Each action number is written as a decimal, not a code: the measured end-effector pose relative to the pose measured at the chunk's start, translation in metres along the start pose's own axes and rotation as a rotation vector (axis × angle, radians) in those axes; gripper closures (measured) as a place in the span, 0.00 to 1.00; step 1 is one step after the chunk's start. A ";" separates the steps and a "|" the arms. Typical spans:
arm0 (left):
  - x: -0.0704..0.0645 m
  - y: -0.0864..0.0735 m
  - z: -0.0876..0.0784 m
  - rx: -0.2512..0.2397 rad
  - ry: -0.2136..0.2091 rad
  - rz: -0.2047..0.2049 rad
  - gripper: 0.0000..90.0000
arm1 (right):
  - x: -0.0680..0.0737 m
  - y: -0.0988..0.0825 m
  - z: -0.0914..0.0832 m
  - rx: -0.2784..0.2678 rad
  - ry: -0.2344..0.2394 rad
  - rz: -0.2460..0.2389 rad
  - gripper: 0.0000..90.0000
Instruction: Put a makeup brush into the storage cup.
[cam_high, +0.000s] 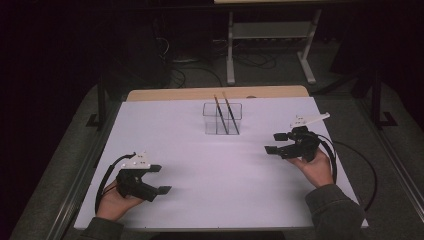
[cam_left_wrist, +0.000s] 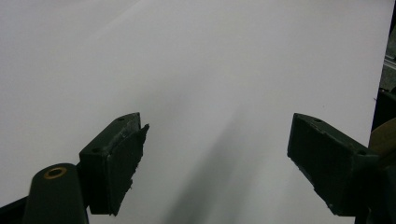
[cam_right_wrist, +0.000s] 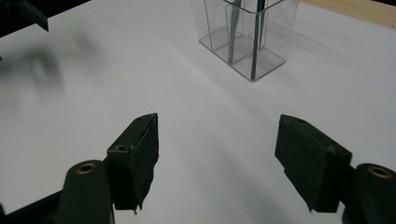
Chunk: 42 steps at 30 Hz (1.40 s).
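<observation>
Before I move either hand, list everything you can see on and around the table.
Clear container: one, transparent with an inner divider, far centre of the table.
Sticks: two, thin and dark, upright and leaning inside the container.
Table: one, white top with a wooden strip at the far edge.
White frame: one, on the floor beyond the table.
Floor cables: several, black, beyond the table.
Left gripper: one, black, near left, fingers open, nothing held.
Right gripper: one, black, right side, fingers open, nothing held.

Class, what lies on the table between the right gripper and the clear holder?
Nothing: bare white table separates the right gripper from the clear holder, seen in the right gripper view.
</observation>
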<state>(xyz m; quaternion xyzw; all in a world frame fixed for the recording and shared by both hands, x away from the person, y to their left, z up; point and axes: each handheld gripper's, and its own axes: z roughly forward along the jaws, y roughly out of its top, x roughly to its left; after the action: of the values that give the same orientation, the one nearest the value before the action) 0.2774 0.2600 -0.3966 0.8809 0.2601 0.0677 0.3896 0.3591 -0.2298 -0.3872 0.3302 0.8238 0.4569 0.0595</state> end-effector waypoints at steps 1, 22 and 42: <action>0.000 0.000 0.000 0.000 0.001 -0.001 0.20 | 0.000 -0.001 0.000 0.000 -0.001 -0.005 0.32; 0.001 -0.001 -0.001 -0.007 0.008 -0.010 0.20 | 0.012 -0.016 -0.003 0.004 0.006 -0.004 0.30; 0.000 -0.001 -0.007 -0.056 0.053 -0.035 0.20 | 0.022 -0.035 -0.010 -0.021 -0.008 0.002 0.29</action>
<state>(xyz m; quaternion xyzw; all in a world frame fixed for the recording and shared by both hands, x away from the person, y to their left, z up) 0.2749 0.2653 -0.3921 0.8629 0.2836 0.0914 0.4082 0.3210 -0.2365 -0.4046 0.3325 0.8183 0.4643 0.0659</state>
